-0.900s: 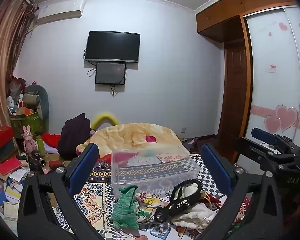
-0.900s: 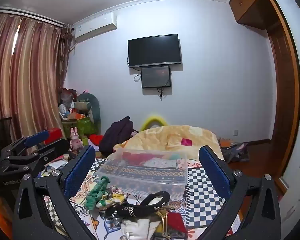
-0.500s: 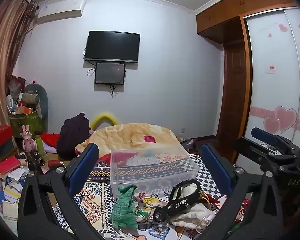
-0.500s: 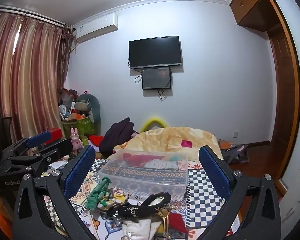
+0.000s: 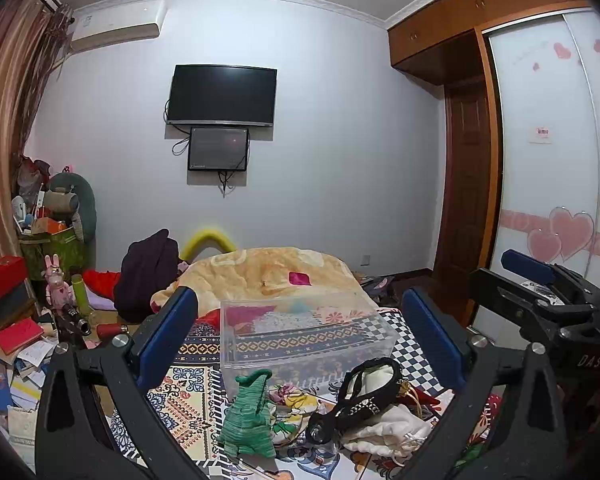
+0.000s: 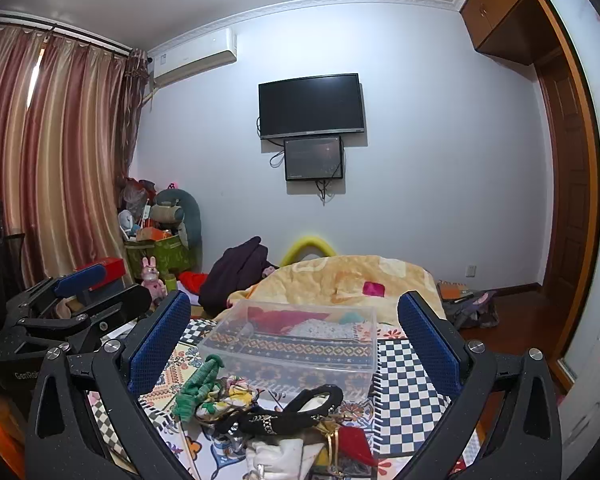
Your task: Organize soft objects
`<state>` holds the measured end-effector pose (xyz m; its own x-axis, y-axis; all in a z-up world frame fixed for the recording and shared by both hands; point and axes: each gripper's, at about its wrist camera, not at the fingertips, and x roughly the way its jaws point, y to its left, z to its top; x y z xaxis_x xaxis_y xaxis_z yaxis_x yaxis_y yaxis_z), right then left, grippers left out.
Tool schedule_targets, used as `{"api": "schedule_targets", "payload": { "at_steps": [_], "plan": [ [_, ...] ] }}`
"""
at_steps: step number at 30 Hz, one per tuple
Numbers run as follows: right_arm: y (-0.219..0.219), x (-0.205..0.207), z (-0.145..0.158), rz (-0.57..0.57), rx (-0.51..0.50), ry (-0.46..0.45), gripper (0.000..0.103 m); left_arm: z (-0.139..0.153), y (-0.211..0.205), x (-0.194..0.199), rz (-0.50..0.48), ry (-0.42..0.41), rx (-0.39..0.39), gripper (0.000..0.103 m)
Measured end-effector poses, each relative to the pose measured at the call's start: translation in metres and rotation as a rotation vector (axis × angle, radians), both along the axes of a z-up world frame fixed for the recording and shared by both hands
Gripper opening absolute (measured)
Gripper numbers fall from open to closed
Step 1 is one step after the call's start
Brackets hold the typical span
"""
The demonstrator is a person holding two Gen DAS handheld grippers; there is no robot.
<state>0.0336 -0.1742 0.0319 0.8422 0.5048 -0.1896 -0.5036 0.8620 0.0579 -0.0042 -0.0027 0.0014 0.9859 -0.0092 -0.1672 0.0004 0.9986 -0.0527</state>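
Both grippers, left gripper [image 5: 300, 336] and right gripper [image 6: 294, 334], are hovering fully open and empty, with the green knitted toy [image 5: 249, 416] lying low centre, nearer the left fingers [image 5: 168, 336].

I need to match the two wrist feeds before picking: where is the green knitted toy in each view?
Left wrist: green toy low, left of centre, standing just in front of the clear bin's near left corner.
Right wrist: green toy lower left, by the inner blue pad, lying slanted toward the bin's near left corner.
Shared landmark: the black strap lies right of the toy in both.
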Motion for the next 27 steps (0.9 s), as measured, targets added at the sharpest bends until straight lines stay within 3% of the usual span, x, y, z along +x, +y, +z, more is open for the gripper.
{"api": "schedule_targets", "payload": {
  "at_steps": [27],
  "plan": [
    [-0.0011, -0.0016, -0.0007, 0.001, 0.002, -0.006, 0.103, -0.0005, 0.0036, 0.0024, 0.003, 0.013, -0.017, 0.103]
  ]
}}
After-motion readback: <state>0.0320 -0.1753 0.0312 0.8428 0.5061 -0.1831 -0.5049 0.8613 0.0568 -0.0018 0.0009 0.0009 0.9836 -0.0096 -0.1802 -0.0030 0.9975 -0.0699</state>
